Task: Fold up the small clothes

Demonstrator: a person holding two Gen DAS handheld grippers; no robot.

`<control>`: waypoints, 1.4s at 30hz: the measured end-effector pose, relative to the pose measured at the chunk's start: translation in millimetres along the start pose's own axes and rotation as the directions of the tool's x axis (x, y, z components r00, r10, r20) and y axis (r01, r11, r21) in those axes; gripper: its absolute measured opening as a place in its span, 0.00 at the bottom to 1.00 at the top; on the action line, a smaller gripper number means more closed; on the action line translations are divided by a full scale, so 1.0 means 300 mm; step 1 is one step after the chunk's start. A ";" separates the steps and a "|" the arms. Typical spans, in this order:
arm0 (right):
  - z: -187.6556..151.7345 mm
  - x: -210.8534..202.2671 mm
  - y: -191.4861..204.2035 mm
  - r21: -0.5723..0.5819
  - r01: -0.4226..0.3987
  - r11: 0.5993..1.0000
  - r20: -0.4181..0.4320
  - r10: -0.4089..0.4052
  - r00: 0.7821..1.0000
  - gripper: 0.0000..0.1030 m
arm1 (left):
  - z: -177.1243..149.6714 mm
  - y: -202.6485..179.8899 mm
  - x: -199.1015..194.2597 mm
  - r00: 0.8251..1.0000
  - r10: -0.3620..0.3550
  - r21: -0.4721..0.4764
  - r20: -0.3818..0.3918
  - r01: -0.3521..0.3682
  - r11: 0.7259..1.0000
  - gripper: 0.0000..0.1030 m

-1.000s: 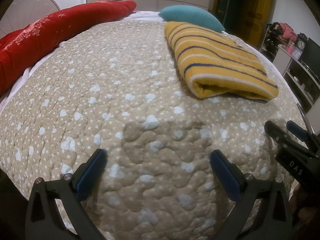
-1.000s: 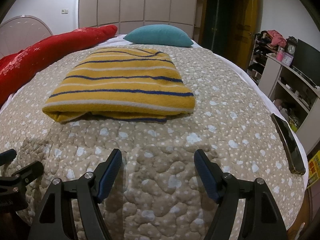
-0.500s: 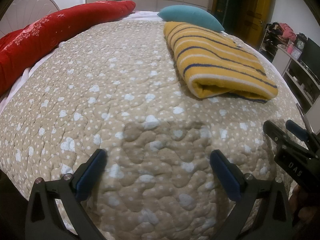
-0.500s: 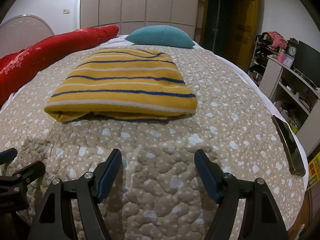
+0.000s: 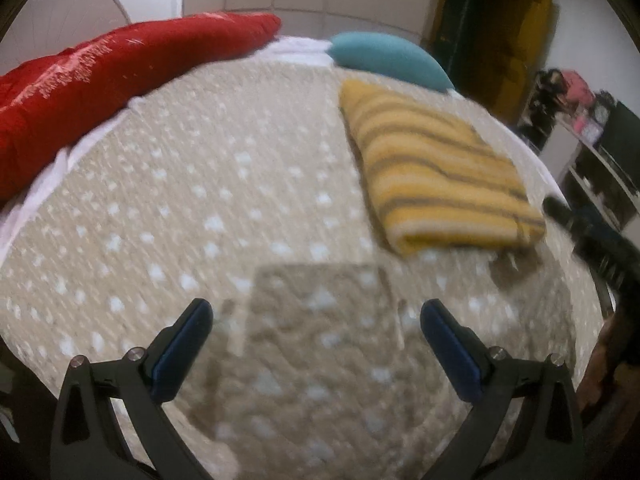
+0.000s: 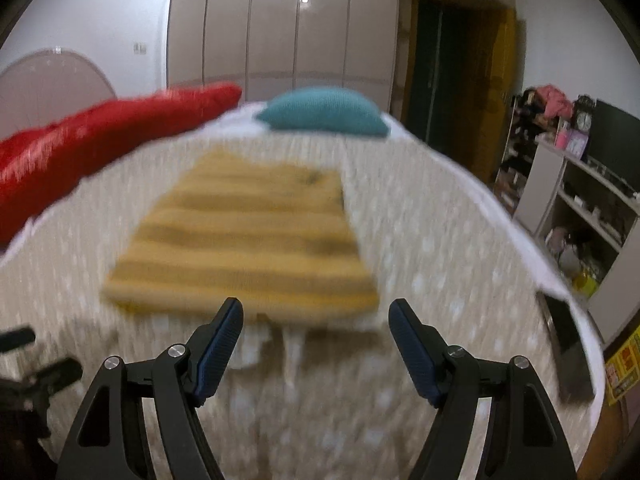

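1. A bed fills both views, covered by a beige quilted bedspread point(image 5: 208, 208) with pale dots and a puffy, stitched surface; a strip of white sheet shows along its far and side edges.
2. Behind the bed stands a wall of tall beige wardrobe doors point(image 6: 280, 36), smooth and flat, with a dark doorway in a yellow-brown wooden frame point(image 6: 460, 80) to their right.
3. Along the bed's left edge lies a long red padded bolster point(image 5: 120, 76), glossy, with faint white print.
4. On the right side of the room is a white open shelf unit point(image 6: 580, 208), cluttered with small items, a dark screen and a round clock on top.
5. The folded yellow knit garment with dark stripes point(image 6: 248, 240) lies flat on the bedspread, towards the head of the bed, a thick soft rectangle; both views are blurred, so its weave is unclear.
6. Just beyond it, at the head, sits a teal rounded cushion point(image 6: 324, 114) with a textured cover.
7. A dark flat rectangular object point(image 6: 568, 352), shiny, lies near the bed's right edge.
8. The left gripper point(image 5: 316, 316) hangs over bare bedspread, its black arms and blue ribbed pads spread wide, nothing between them.
9. The right gripper point(image 6: 316, 316) is likewise spread wide and empty, just short of the garment's near edge.
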State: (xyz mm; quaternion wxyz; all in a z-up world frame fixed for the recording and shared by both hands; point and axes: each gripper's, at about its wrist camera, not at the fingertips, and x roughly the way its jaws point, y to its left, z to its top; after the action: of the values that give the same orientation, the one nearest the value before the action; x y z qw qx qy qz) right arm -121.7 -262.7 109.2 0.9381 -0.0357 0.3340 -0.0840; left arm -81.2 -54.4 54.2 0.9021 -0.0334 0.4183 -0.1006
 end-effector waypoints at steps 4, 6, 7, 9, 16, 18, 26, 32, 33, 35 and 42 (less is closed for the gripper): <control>0.128 0.116 0.038 -0.002 -0.142 0.990 0.007 0.142 0.990 0.71 | 0.109 0.007 0.016 1.000 0.004 -0.017 0.006 -0.004 1.000 1.00; 0.160 0.239 0.076 -0.024 -0.176 0.984 -0.064 0.174 0.983 0.55 | 0.177 -0.021 0.017 0.999 -0.002 0.012 0.044 0.001 1.000 1.00; 0.162 0.303 0.091 -0.027 -0.180 0.983 -0.107 0.177 0.978 0.50 | 0.205 -0.038 0.022 0.998 0.003 0.032 0.060 -0.005 0.999 1.00; 0.135 0.456 0.102 -0.002 -0.217 0.976 -0.229 0.211 0.950 0.50 | 0.271 -0.088 0.054 0.995 0.025 0.094 0.099 -0.034 0.995 1.00; 0.229 0.397 0.098 -0.017 -0.237 0.971 -0.206 0.229 0.951 0.51 | 0.330 -0.113 0.303 0.999 0.033 0.099 -0.032 -0.030 0.995 1.00; 0.280 0.424 0.106 -0.007 -0.252 0.968 -0.212 0.244 0.946 0.50 | 0.297 -0.079 0.349 0.997 -0.016 0.028 -0.077 0.018 0.999 1.00; 0.420 0.800 0.294 -0.037 -0.234 0.972 -0.383 0.202 0.901 0.49 | 0.266 -0.046 0.333 0.993 -0.103 -0.016 -0.064 0.102 0.995 1.00; 0.489 0.976 0.308 -0.037 -0.109 0.993 -0.449 0.081 0.890 0.49 | 0.274 -0.031 0.296 0.993 -0.111 0.017 -0.038 0.112 0.994 1.00; 0.507 0.944 0.301 -0.031 -0.103 0.994 -0.409 0.081 0.909 0.49 | 0.271 -0.030 0.283 0.994 -0.107 0.023 -0.029 0.108 0.994 1.00; 0.533 0.857 0.279 -0.026 -0.092 0.995 -0.330 0.078 0.941 0.51 | 0.264 -0.025 0.254 0.996 -0.090 0.029 -0.002 0.090 0.995 1.00; 0.427 0.464 0.130 -0.056 -0.086 0.995 -0.227 0.071 0.971 0.64 | 0.212 -0.039 0.117 0.995 -0.055 0.064 0.084 0.050 0.997 1.00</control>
State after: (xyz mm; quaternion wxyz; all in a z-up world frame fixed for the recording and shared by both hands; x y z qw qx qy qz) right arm 70.8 -248.3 117.0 0.8953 -0.0433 0.4417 -0.0394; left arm -12.4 -74.6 70.9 0.9169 -0.0209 0.3747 -0.1357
